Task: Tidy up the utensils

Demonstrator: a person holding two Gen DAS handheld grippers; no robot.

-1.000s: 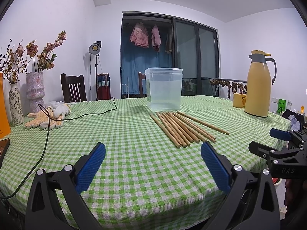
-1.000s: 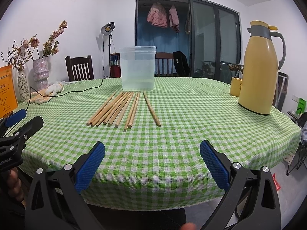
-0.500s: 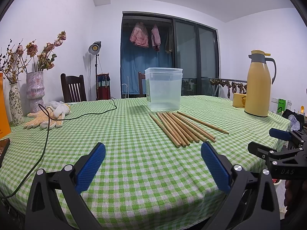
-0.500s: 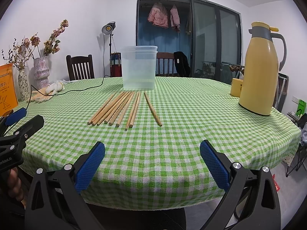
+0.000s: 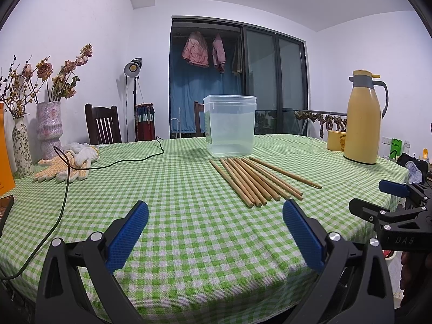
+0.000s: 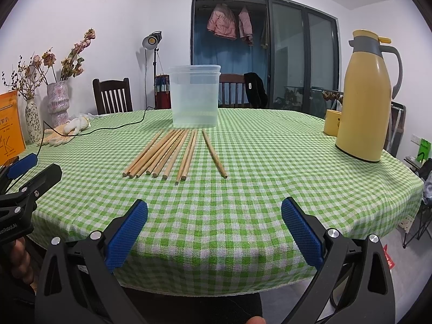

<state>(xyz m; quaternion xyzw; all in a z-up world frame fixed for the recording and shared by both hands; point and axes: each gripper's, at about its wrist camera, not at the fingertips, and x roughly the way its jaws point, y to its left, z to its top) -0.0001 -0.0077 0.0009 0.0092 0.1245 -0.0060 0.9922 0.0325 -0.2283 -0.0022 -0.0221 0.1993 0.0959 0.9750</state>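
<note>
Several wooden chopsticks (image 5: 256, 179) (image 6: 167, 154) lie side by side on the green checked tablecloth, one set a little apart to the right (image 6: 214, 153). Behind them stands a clear plastic container (image 5: 229, 124) (image 6: 195, 95), empty as far as I can see. My left gripper (image 5: 214, 232) is open over the near table edge, left of the chopsticks, with nothing between its blue pads. My right gripper (image 6: 213, 230) is open too, low at the table's front edge, in line with the chopsticks. Each gripper shows at the side of the other's view.
A yellow thermos jug (image 5: 363, 118) (image 6: 365, 94) and a yellow cup (image 6: 330, 122) stand at the right. Work gloves (image 5: 66, 163), a black cable (image 5: 64, 197) and two vases (image 5: 48, 129) occupy the left. Chairs (image 6: 112, 95) stand behind the table.
Both grippers have crept slightly forward and upward toward the table; the chopsticks and container have not moved, and both grippers stay open.
</note>
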